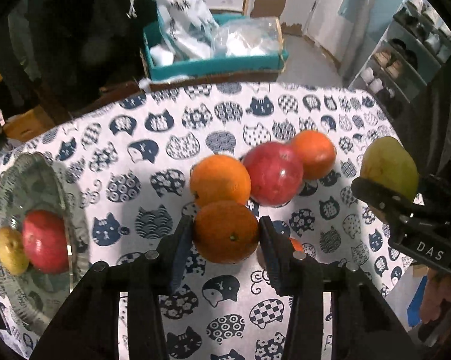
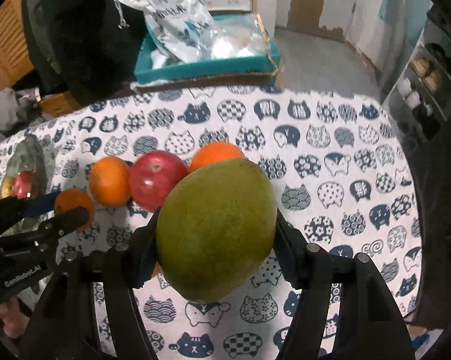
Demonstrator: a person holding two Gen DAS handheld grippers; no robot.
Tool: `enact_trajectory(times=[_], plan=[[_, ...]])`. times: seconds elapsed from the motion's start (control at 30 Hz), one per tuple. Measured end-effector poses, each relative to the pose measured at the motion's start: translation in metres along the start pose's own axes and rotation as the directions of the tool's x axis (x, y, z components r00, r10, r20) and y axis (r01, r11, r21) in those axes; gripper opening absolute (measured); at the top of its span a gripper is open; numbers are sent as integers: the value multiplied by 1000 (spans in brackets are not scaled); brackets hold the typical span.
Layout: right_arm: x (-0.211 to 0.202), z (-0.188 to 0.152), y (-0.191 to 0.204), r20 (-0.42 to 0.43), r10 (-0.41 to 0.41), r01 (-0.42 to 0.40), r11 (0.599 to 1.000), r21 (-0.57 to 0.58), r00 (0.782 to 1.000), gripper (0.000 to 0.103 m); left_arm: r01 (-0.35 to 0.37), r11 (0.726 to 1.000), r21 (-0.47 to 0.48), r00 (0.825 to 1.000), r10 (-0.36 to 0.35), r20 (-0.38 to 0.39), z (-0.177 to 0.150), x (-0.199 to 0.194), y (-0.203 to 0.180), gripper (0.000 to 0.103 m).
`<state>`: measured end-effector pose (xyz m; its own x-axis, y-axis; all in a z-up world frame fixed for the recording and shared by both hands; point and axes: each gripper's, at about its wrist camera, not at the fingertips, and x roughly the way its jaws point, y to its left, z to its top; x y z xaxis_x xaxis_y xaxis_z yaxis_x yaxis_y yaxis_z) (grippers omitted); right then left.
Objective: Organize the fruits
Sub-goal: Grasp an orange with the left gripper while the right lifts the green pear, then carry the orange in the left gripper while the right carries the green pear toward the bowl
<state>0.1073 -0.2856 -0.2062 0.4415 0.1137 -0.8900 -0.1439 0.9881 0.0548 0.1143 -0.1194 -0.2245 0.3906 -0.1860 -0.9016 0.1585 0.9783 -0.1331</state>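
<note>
My left gripper [image 1: 225, 234] is shut on an orange [image 1: 227, 232], held just above the cat-print tablecloth. Behind it lie another orange [image 1: 221, 180], a red apple [image 1: 273, 174] and a third orange [image 1: 314, 154]. My right gripper [image 2: 216, 240] is shut on a green mango [image 2: 216, 228]; it also shows at the right of the left wrist view [image 1: 390, 165]. A glass plate [image 1: 63, 180] at the left holds a red apple [image 1: 45, 241] and a yellow fruit [image 1: 11, 250]. The left gripper with its orange [image 2: 72, 202] shows at the left of the right wrist view.
The tablecloth [image 2: 315, 156] covers the table. Beyond its far edge sits a teal box [image 1: 213, 64] with white plastic bags. A shoe rack [image 1: 405, 60] stands at the far right. A dark garment [image 1: 75, 39] hangs at the back left.
</note>
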Motion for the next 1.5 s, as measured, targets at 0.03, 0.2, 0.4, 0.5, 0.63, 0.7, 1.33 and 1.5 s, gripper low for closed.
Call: enact_trajectory(times=[0.03, 0.2, 0.4, 0.5, 0.63, 0.7, 1.33, 1.5], plan=[[-4, 1, 3, 10, 0, 0, 1000, -8, 1000, 66, 0, 1000, -1, 1000, 0, 12, 1, -5, 1, 45], [-27, 9, 17, 70, 8, -6, 999, -42, 998, 66, -6, 1000, -12, 996, 7, 87, 7, -35, 8, 45], [-54, 16, 34, 138, 25, -15, 997, -76, 990, 66, -8, 1000, -21, 986, 11, 165, 10, -70, 17, 45], [-69, 18, 42, 171, 34, -19, 996, -90, 985, 66, -7, 1000, -28, 981, 12, 194, 9, -85, 22, 45], [-85, 21, 51, 207, 51, -30, 994, -101, 977, 66, -5, 999, -34, 972, 13, 235, 7, -105, 28, 45], [-93, 23, 55, 224, 60, -37, 994, -107, 973, 66, -6, 999, -34, 966, 15, 256, 6, -117, 30, 45], [-147, 32, 106, 322, 156, -97, 976, -194, 934, 66, -23, 998, -62, 918, 46, 393, -15, -191, 65, 45], [-150, 35, 126, 324, 182, -112, 968, -224, 928, 66, -39, 996, -86, 910, 71, 410, -22, -201, 81, 45]])
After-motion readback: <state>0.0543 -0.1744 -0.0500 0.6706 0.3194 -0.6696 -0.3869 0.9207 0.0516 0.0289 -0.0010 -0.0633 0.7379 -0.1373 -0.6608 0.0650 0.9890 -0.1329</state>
